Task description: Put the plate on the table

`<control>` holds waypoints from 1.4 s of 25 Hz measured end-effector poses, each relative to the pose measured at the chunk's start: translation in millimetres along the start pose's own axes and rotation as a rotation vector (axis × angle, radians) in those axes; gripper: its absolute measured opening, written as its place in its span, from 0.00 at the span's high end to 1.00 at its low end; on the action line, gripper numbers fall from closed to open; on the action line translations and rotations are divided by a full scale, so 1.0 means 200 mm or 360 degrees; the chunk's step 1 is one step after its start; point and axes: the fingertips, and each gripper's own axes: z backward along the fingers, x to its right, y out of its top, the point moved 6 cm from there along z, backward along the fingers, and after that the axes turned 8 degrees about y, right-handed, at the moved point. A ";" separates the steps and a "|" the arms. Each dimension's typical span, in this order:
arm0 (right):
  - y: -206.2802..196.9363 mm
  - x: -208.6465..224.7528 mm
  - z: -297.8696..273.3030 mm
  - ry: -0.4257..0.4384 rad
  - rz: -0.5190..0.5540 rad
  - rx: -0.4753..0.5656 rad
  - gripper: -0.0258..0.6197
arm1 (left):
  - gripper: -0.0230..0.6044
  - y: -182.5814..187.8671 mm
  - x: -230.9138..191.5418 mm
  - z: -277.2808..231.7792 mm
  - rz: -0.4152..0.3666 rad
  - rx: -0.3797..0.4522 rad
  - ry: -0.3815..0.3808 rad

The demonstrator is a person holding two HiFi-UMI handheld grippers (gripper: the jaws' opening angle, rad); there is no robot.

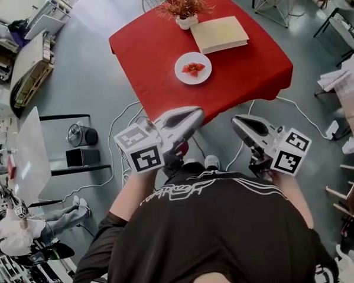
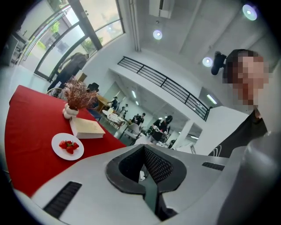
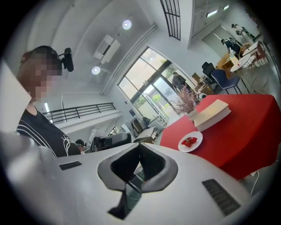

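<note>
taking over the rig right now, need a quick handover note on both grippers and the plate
Left gripper: shut, empty, held in front of the body, clear of the plate.
Right gripper: shut, empty, beside the left one.
Plate: flat on the red table, strawberries on it, just in front of the book and the vase.
Done: the plate is on the table and nothing holds it.
Left: nothing apparent.

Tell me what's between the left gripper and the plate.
Only bare red tablecloth; the head view shows nothing else between the left gripper and the plate.
</note>
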 end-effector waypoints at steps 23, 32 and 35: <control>-0.31 -0.74 -0.26 -0.0030 0.0277 -0.0054 0.95 | 0.95 -0.14 0.27 0.76 -0.0174 0.0027 -0.0045; -0.52 -1.07 -0.27 -0.0136 0.0317 0.0011 0.95 | 0.95 -0.27 0.41 1.08 -0.0206 0.0052 -0.0141; -0.58 -1.13 -0.27 -0.0158 0.0301 0.0038 0.95 | 0.95 -0.31 0.43 1.15 -0.0204 0.0049 -0.0152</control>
